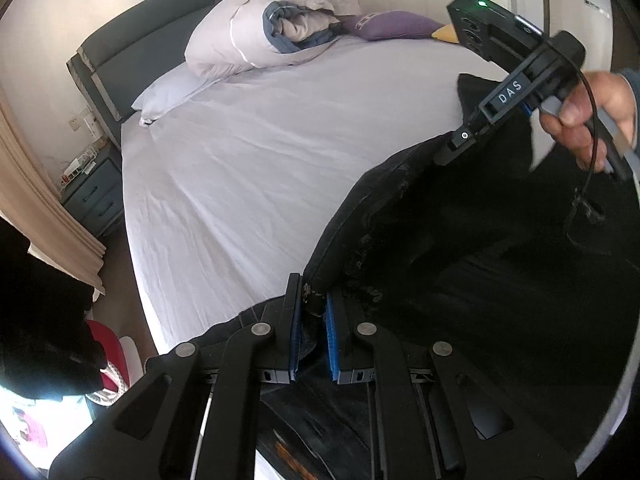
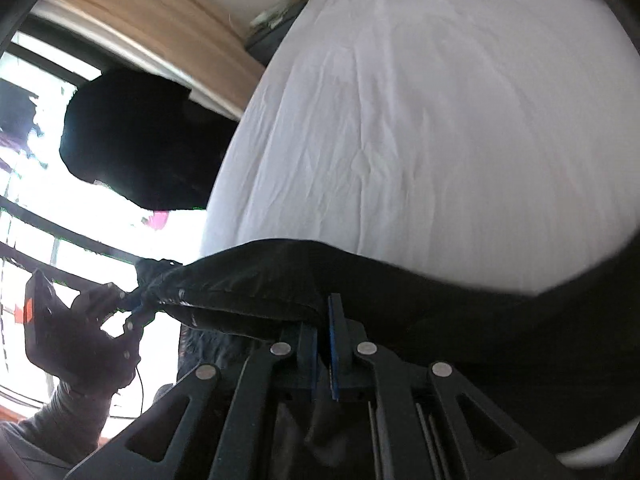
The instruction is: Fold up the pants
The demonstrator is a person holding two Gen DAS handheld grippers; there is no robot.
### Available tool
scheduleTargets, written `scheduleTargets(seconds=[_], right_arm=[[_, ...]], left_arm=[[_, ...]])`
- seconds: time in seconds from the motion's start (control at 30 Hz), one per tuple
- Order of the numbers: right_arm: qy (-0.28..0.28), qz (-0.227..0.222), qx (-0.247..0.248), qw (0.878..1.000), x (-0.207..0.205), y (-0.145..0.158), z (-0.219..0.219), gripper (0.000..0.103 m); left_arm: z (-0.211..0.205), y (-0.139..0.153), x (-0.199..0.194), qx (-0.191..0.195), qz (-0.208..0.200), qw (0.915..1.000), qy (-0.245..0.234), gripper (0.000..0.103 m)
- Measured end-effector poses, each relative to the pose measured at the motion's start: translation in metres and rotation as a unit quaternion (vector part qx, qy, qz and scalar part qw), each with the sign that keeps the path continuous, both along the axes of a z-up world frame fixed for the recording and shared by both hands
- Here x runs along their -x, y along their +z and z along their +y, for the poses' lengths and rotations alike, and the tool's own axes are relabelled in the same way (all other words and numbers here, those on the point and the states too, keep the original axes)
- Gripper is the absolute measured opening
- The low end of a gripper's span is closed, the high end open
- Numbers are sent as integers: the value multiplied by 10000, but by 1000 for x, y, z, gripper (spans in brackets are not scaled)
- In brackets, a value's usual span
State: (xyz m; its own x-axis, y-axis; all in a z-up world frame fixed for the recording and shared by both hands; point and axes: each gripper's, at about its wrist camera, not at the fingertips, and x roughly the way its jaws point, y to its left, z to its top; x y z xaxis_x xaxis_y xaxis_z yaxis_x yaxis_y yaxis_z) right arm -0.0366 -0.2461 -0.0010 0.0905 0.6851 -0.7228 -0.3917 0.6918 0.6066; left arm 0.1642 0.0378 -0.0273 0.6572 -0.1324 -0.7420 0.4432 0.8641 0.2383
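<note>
The black pants (image 1: 460, 240) hang stretched between both grippers above the near edge of the bed. My left gripper (image 1: 314, 312) is shut on one corner of the waistband, cloth pinched between its blue pads. In the left wrist view my right gripper (image 1: 460, 144) is at the upper right, held by a hand, clamped on the other end of the same edge. In the right wrist view my right gripper (image 2: 323, 332) is shut on the pants (image 2: 280, 288), and my left gripper (image 2: 132, 304) holds the far end at the left.
A bed with a pale lilac sheet (image 1: 260, 168) fills the scene. A rolled duvet (image 1: 264, 28), pillow (image 1: 168, 92) and purple cushion (image 1: 396, 24) lie at the headboard. A nightstand (image 1: 94, 196) and beige curtain (image 1: 44, 200) stand left. A bright window (image 2: 80, 220) is beyond the bed.
</note>
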Motion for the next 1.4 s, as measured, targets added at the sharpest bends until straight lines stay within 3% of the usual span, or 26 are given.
scheduleTargets(seconds=[0.1,0.17,0.33,0.7,0.87,1.07,1.4], right_arm=[[-183,88,-253,9995,28,6,-14,5],[-194,168,-287,9993,44,-1,3,5],[-495,679,-613,9946,60,-13,-9,6],[42,393,329,9987,103,-29,-3,6],[302,-90,1022,9943,116,-30,17,6],[550,-954,1791,9776,117,-17,57,6],[882,-1501,2284,9579,93,-21,108,6]], left_arm=[[-10,8,29,18,41,10000,0,10],[-20,6,55,-13,87,10000,-40,10],[-53,-2,121,-16,246,9996,-139,10],[-98,-23,246,-74,899,9945,-536,10],[-110,-27,293,-191,976,9925,-710,10],[-118,-15,326,-288,959,9917,-802,10],[-118,-2,373,-349,931,9902,-982,10]])
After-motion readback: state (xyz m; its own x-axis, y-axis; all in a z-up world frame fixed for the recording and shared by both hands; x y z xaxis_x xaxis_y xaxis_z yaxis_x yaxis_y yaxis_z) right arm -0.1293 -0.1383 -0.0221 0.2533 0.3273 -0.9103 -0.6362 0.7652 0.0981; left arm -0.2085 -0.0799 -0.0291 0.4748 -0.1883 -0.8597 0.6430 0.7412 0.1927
